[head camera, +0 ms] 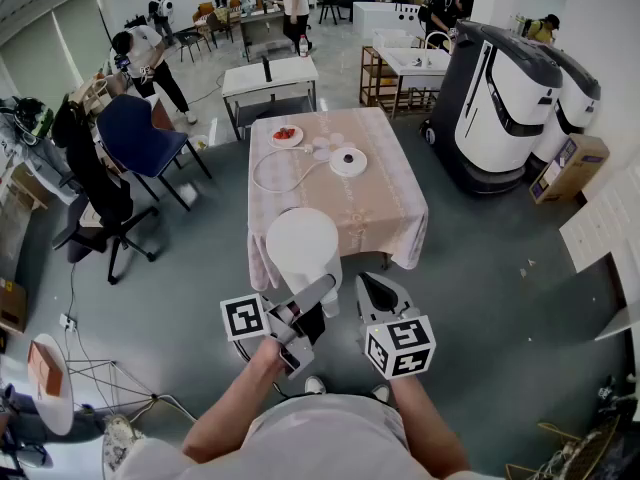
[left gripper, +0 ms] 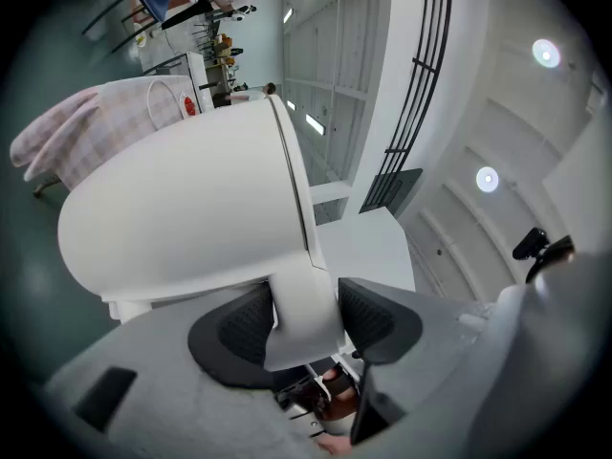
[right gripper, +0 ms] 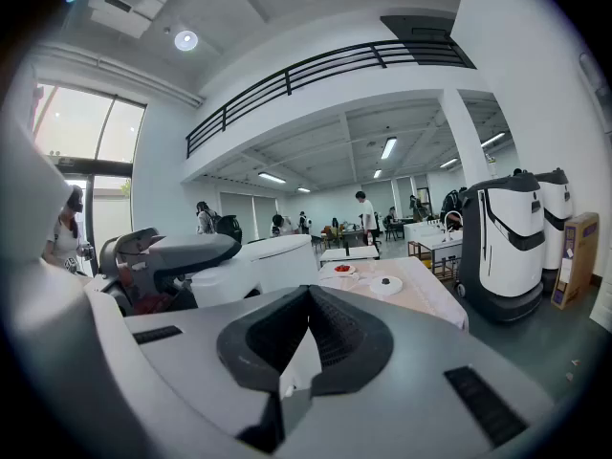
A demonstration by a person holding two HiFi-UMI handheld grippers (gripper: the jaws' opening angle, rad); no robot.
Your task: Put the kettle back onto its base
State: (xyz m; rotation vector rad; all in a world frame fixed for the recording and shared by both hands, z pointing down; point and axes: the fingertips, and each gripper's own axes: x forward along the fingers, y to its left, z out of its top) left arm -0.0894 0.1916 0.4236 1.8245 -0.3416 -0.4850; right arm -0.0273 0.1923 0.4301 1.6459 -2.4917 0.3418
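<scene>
A white kettle [head camera: 302,248] hangs over the near edge of the table with the pink checked cloth [head camera: 375,213]. My left gripper [head camera: 318,300] is shut on the kettle's handle [left gripper: 301,304]; the dark pads [left gripper: 247,325] press on both sides of it, and the kettle's body [left gripper: 191,208] fills the left gripper view. The round white base [head camera: 348,161] lies further back on the table, with its white cord [head camera: 275,168] looping to the left. My right gripper [head camera: 375,290] is beside the kettle on its right, shut and empty [right gripper: 304,295]. The right gripper view also shows the kettle [right gripper: 277,256] and the base [right gripper: 386,283].
A small plate with red food [head camera: 286,134] sits at the table's far left corner. Two tall black-and-white machines [head camera: 500,98] stand to the right of the table. A blue chair [head camera: 140,133] and a black office chair [head camera: 95,198] are at the left. A white table [head camera: 270,76] stands behind.
</scene>
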